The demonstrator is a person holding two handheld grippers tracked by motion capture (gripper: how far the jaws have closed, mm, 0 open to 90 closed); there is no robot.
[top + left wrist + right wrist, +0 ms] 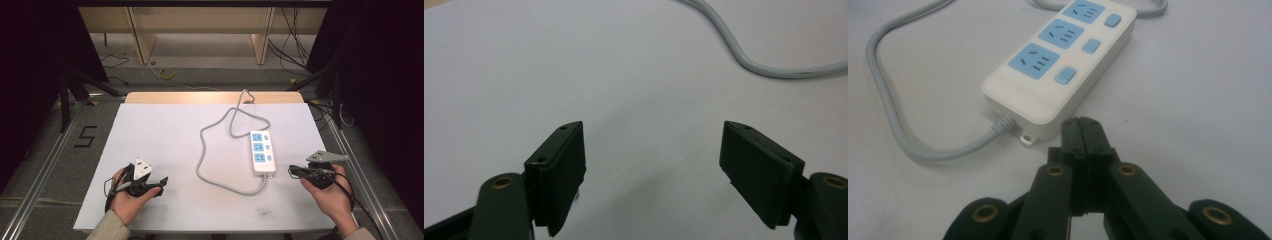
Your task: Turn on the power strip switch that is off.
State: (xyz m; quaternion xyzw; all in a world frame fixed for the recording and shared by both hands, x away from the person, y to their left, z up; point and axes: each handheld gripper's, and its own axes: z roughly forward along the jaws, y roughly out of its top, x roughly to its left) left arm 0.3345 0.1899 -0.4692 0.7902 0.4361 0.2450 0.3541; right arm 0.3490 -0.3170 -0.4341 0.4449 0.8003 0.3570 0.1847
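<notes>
Two grippers idle, nothing held: left gripper [651,175] jaws wide over bare table [165,130]; right gripper [1083,131] jaws closed, empty, strip [1060,62] just ahead, untouched. No step begun, apparently.

Left claw [159,186] held low in the left hand [127,196], jaws spread wide and empty, right claw [293,171] gripped by the right hand [330,192], jaws pressed together, pointing inward
</notes>
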